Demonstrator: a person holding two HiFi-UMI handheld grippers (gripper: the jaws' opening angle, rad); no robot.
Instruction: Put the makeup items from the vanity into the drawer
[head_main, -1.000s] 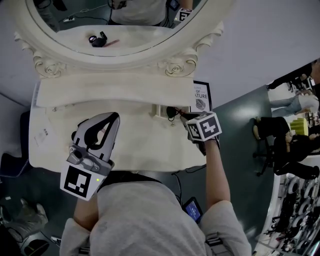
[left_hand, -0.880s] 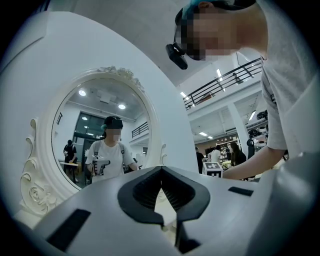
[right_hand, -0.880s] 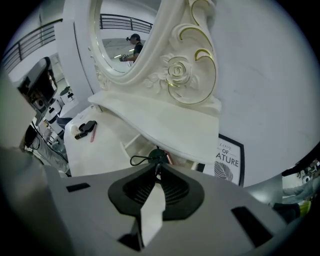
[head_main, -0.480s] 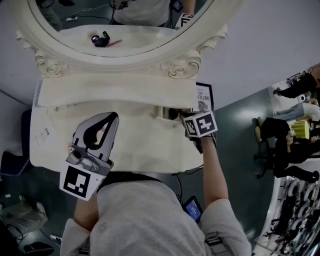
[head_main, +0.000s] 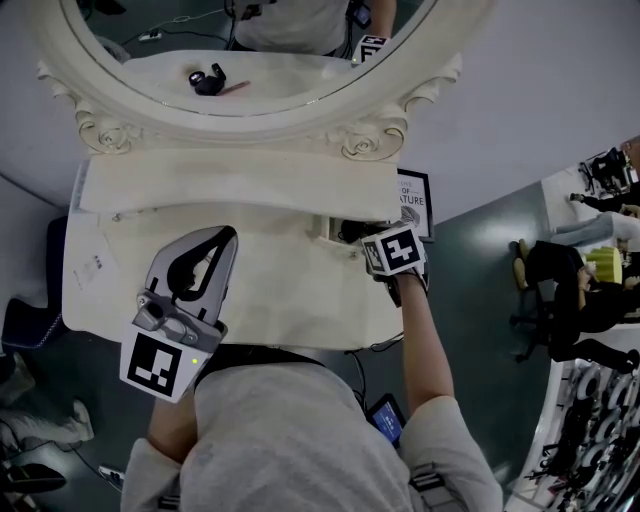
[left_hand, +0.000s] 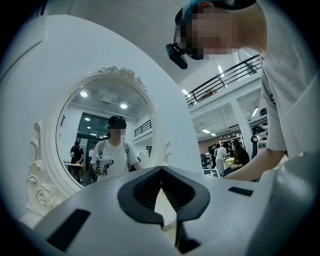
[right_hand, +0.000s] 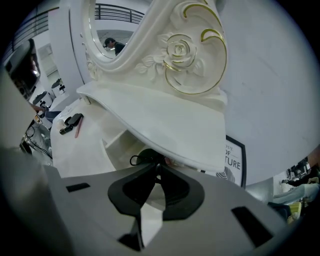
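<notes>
White worktop (head_main: 290, 290) of the vanity is stretching out under the oval mirror (head_main: 250, 50). Over the last second my right tongs (right_hand: 157, 167) have been sinking toward the small open drawer (right_hand: 117, 145) beneath the shelf, where a dark bundle (right_hand: 142, 157) is lying. Their jaws are sitting almost together, and I can't make out whether anything thin is pinched there. My left tongs (left_hand: 161, 174) are hanging level, closed on nothing and unmoved. Two black pieces (right_hand: 71, 122) and a red pencil (right_hand: 77, 131) are waiting on the worktop, so I'm expecting more trips.
</notes>
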